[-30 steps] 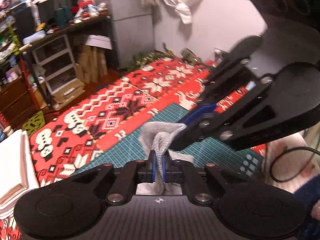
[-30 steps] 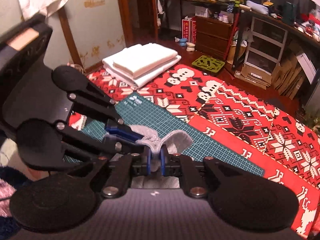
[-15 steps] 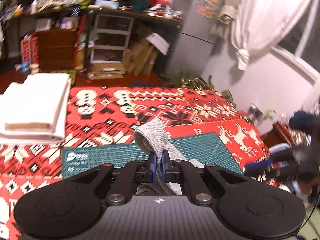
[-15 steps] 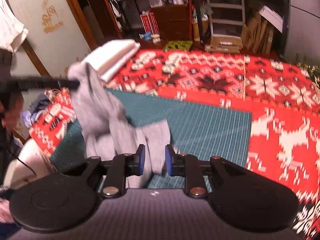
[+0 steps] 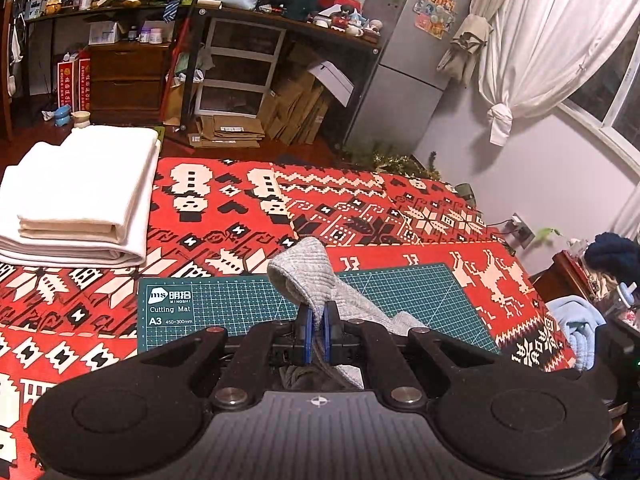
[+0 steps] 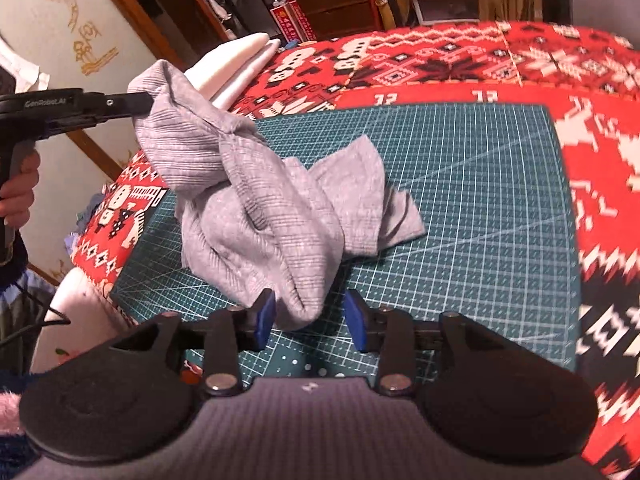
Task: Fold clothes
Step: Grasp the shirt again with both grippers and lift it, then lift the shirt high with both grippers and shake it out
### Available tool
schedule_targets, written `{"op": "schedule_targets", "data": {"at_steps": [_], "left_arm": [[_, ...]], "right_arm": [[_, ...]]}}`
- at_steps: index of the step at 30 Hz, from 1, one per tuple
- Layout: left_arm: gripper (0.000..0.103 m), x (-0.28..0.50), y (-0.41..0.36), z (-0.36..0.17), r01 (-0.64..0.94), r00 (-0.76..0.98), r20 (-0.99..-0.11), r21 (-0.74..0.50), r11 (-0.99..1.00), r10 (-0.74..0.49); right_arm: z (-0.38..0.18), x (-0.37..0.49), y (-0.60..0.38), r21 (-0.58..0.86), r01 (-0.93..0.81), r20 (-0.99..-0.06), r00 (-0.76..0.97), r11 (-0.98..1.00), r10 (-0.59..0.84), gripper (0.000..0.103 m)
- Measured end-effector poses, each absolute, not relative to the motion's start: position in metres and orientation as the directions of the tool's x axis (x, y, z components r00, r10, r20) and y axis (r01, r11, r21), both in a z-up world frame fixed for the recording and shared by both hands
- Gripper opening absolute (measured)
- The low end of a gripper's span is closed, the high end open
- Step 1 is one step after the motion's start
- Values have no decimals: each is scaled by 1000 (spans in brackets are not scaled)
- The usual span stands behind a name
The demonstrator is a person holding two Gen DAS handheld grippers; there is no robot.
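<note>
The left gripper point(image 5: 315, 331) pinches a fold of the grey garment point(image 5: 316, 276) between its blue pads, holding that end lifted above the green cutting mat point(image 5: 224, 312). From the right camera, this gripper point(image 6: 140, 100) reaches in from the far left, gripped by a hand point(image 6: 18, 192). The right gripper point(image 6: 312, 320) is spread wide, its pads either side of the garment's point(image 6: 260, 200) near end, not clamping it. The rest of the cloth lies crumpled on the mat point(image 6: 480, 200), which sits on a red patterned cover point(image 6: 600, 160). Folded white linen point(image 5: 80, 196) lies far left.
</note>
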State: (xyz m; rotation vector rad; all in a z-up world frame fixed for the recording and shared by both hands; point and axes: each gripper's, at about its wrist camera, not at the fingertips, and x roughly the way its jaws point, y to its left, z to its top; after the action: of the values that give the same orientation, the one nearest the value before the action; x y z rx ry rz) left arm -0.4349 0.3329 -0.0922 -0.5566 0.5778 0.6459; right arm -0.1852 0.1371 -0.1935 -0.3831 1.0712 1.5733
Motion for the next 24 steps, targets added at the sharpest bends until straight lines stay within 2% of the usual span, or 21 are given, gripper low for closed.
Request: {"op": "schedule_targets", "data": {"at_steps": [1, 2, 4, 15, 23, 24], "left_arm": [[5, -435, 333, -93, -684, 657, -645, -294, 668, 390], [5, -435, 333, -93, -684, 657, -646, -295, 667, 389], [5, -436, 333, -94, -685, 657, -647, -298, 665, 387], [6, -436, 314, -112, -660, 683, -656, -366, 656, 321], [9, -421, 295, -145, -649, 669, -696, -377, 660, 260], [13, -421, 294, -147, -649, 667, -699, -377, 661, 257]], "right_arm": [[-196, -185, 139, 437, -897, -731, -313, 63, 606, 42], [-198, -185, 140, 449, -891, -729, -320, 70, 605, 34], [-202, -186, 142, 465, -883, -727, -336, 69, 599, 8], [-159, -140, 120, 415, -892, -700, -189, 177, 689, 8], [-173, -126, 112, 394, -887, -747, -158, 239, 646, 8], [-175, -126, 111, 397, -886, -748, -160, 241, 644, 8]]}}
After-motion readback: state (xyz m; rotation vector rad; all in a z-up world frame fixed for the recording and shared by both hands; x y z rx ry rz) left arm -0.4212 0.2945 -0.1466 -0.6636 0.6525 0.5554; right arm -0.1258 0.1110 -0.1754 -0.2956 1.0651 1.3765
